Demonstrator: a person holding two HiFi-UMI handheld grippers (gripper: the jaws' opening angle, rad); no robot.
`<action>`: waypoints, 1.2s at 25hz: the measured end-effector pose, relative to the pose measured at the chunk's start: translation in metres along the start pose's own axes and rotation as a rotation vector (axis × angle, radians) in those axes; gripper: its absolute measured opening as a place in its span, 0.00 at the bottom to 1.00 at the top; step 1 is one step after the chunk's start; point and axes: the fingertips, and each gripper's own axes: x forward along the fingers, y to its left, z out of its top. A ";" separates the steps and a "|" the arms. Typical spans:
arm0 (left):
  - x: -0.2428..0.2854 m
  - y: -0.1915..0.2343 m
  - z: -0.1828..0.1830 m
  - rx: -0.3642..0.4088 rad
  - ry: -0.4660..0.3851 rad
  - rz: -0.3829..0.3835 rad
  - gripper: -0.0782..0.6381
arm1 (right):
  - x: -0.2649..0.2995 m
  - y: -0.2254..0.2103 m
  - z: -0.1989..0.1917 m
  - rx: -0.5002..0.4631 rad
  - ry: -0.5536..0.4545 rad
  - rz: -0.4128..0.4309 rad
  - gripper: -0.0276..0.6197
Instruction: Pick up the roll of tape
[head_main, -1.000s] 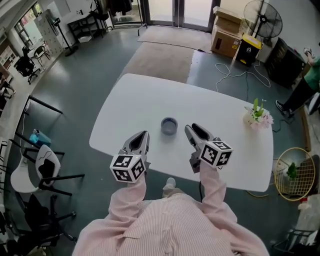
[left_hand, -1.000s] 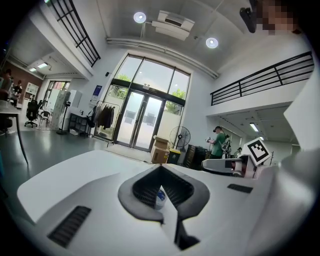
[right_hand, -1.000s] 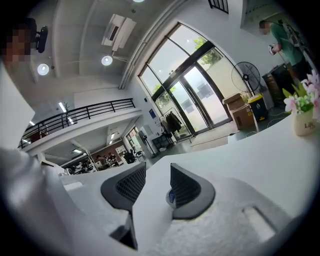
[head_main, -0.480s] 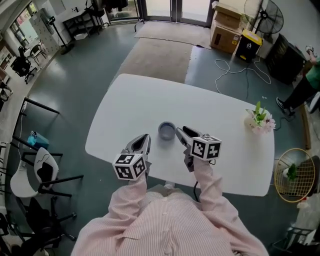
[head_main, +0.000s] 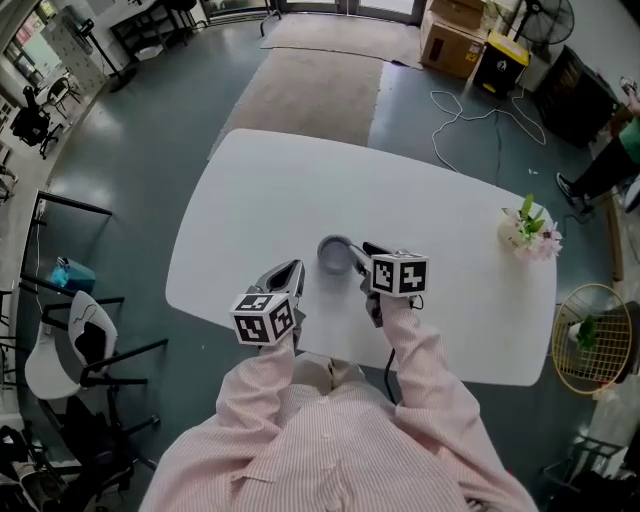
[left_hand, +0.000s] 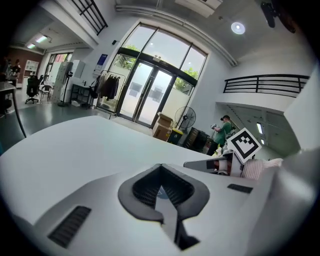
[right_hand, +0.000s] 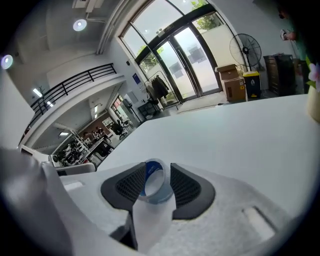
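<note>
The roll of tape (head_main: 335, 253), a clear ring with a blue core, lies on the white table (head_main: 300, 180) near its front edge. In the right gripper view the roll of tape (right_hand: 156, 184) fills the gap between the two dark pads (right_hand: 186, 189), which press on its sides. My right gripper (head_main: 358, 254) is shut on it at the roll's right side. My left gripper (head_main: 288, 275) hovers left of the roll, jaws together and holding nothing, and in the left gripper view my left gripper (left_hand: 161, 186) points at bare tabletop.
A small pot of flowers (head_main: 528, 228) stands at the table's right end. On the floor there are chairs (head_main: 70, 345) to the left, a wire basket (head_main: 590, 338) to the right, and cardboard boxes (head_main: 452, 38) and cables beyond the table.
My right gripper has moved forward and left until the roll is between its jaws. The left gripper has barely moved.
</note>
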 end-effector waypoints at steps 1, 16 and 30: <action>0.004 0.003 0.000 -0.009 0.006 -0.001 0.11 | 0.006 -0.003 -0.003 0.006 0.018 -0.012 0.27; 0.049 0.025 -0.026 -0.077 0.109 0.000 0.11 | 0.055 -0.026 -0.021 -0.005 0.194 -0.087 0.27; 0.051 0.033 -0.029 -0.081 0.124 0.004 0.11 | 0.059 -0.034 -0.021 -0.037 0.237 -0.162 0.20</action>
